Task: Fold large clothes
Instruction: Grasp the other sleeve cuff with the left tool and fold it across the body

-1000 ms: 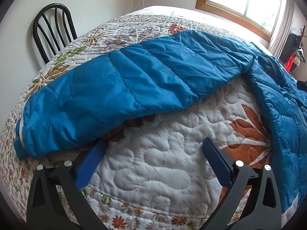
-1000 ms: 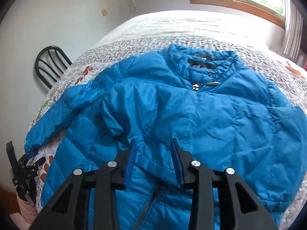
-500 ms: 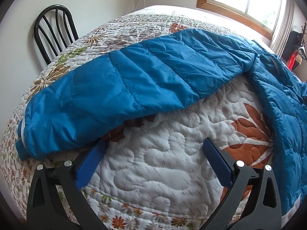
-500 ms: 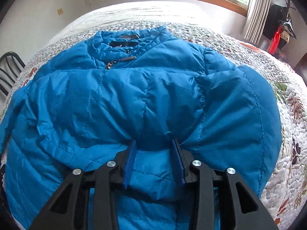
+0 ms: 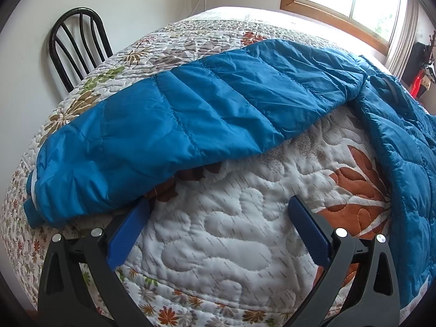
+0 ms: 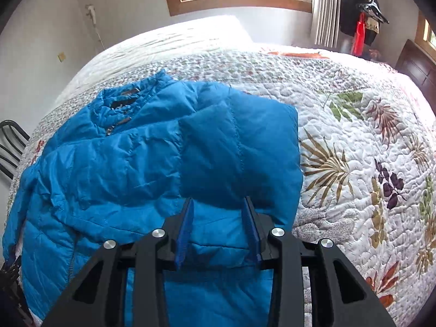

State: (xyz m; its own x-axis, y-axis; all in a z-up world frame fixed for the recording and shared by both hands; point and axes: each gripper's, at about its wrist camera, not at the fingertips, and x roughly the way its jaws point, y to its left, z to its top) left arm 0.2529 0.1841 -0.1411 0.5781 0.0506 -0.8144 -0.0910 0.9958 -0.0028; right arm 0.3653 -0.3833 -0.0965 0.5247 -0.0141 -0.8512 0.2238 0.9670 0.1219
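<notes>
A blue quilted puffer jacket lies front-up on a bed, collar at the far end. One sleeve is laid down along the body's right side. Its lower end runs between the fingers of my right gripper, which is shut on that puffy sleeve end. The other sleeve stretches out to the left across the quilt. My left gripper hovers wide open just in front of it, holding nothing. Its left fingertip is at the sleeve's near edge, close to the cuff.
The bed carries a white leaf-patterned quilt, with bare quilt to the right of the jacket. A black chair stands by the wall at the bed's left side. A window and curtain are behind; dark clothes hang at the far right.
My right gripper has swung rightward over the jacket with the sleeve end in its jaws, so the jacket now sits left in its view. The left gripper has stayed put.
</notes>
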